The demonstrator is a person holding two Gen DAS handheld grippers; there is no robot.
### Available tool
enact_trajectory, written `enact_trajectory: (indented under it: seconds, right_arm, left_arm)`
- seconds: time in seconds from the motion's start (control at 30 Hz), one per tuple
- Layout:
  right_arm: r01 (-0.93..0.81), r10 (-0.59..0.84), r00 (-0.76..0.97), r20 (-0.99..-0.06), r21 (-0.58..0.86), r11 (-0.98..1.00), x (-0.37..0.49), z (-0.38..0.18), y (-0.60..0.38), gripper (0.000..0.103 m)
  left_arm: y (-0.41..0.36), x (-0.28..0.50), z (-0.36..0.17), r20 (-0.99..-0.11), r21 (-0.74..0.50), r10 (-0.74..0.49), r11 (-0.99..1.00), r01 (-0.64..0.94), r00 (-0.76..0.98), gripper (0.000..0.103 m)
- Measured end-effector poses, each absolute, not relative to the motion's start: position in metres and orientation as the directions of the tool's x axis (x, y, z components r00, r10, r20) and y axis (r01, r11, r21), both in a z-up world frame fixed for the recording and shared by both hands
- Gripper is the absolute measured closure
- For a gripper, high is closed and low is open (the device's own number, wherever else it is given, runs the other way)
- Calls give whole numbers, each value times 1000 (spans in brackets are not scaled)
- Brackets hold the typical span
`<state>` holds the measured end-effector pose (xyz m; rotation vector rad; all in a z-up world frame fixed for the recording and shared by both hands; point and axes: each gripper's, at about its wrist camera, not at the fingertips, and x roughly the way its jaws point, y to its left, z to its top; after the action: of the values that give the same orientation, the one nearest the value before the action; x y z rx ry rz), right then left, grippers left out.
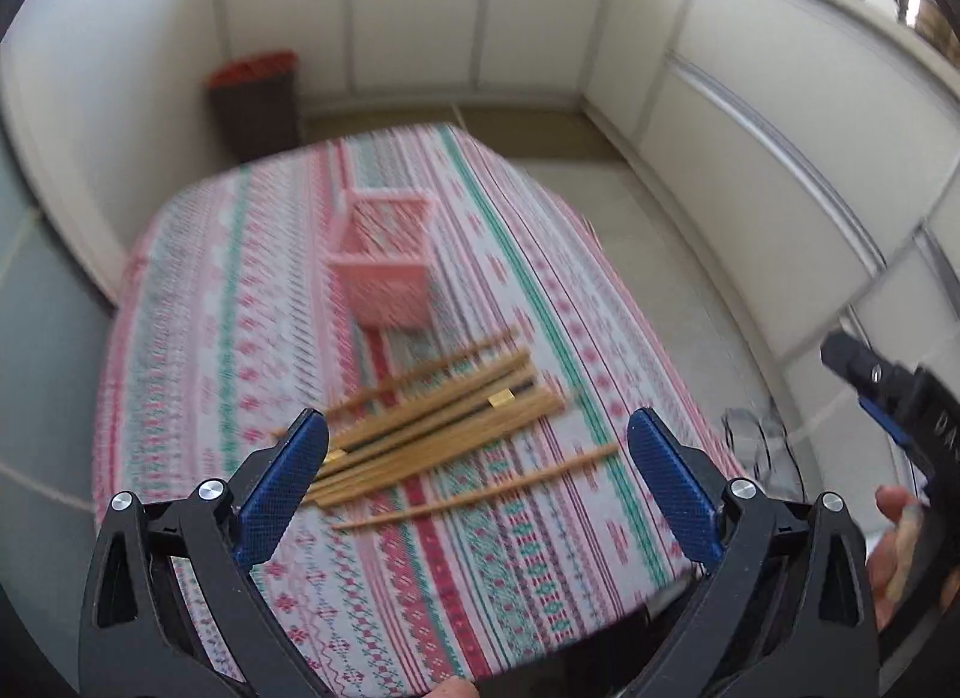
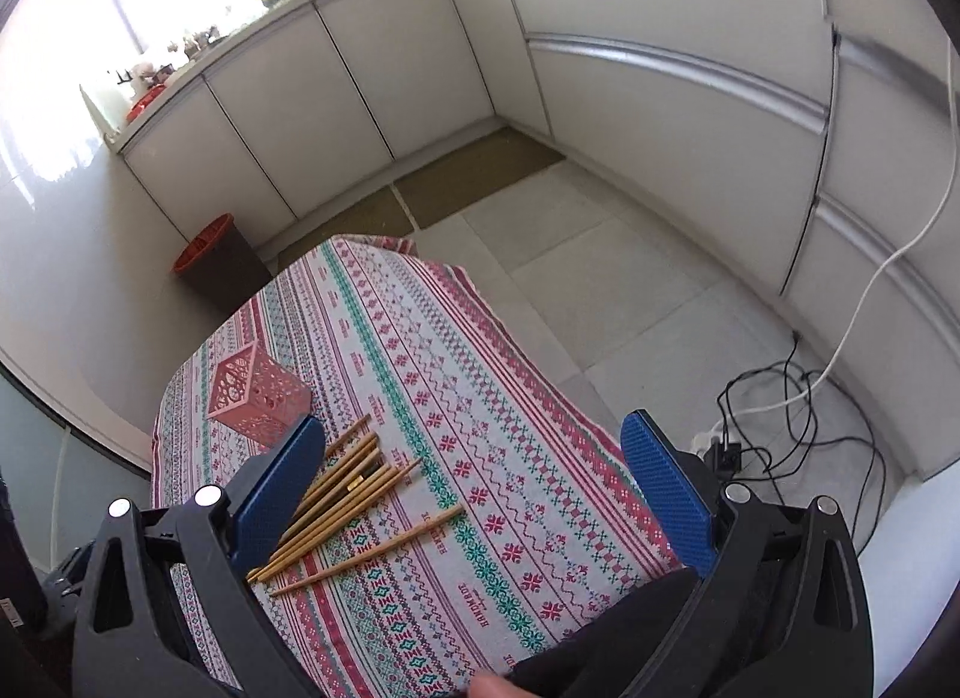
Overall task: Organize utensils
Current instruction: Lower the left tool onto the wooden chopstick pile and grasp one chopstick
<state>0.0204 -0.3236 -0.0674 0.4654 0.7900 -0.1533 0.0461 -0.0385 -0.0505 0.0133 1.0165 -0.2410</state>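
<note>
Both grippers are spread wide, nothing between their blue pads: the left gripper [image 1: 478,467] at the bottom of its frame, the right gripper [image 2: 471,482] likewise. Beyond them, on the patterned tablecloth [image 1: 198,338], lies a loose bundle of wooden chopsticks [image 1: 444,416] (one stick apart, nearer the camera). Farther up, mid-frame, stands a pink perforated holder [image 1: 387,260], apart from the chopsticks.

The left claw [image 1: 477,446] is spread wide with nothing between its blue fingers [image 1: 288,482]. The right claw [image 2: 471,452] is spread wide and empty too. In the left view, a hand [image 1: 894,554] grips the right claw's handle.
</note>
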Motion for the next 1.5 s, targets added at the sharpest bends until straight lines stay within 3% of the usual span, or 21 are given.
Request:
enact_trajectory:
  seconds: [0.23,0.43,0.47,0.6,0.8,1.2,1.43,1.5]
  right_arm:
    - [316,196,642,-741,489,813,52,-117,-359,7]
    - [332,279,582,-764,537,776,75,-146,-374,7]
    - [350,287,570,-770,544,763,78,-151,-378,7]
    - [398,329,544,-772,583,708,83,-166,-390,7]
    - [385,338,502,-796,555,737,97,-176,-383,7]
    - [406,385,473,-793,584,703,104,-187,-384,7]
    - [395,385,469,-795,578,714,105,-186,-380,7]
    - [390,389,468,-793,581,714,105,-186,-379,7]
  left_arm:
    - [-90,81,-114,-918,-57,-223,892,448,327,7]
    - [-120,127,-142,-954,-47,-190,860,509,231,8]
    - [-122,138,-148,-963,-49,-175,864,500,207,11]
    - [-131,180,-170,-984,-56,-133,865,498,121,45]
    - [-144,209,-188,-994,-18,-73,845,535,83,74]
    - [-164,218,-193,-988,144,86,781,608,125,79]
    - [-158,236,-202,-993,119,101,768,630,65,82]
    - [-158,242,-204,-996,90,80,775,625,43,90]
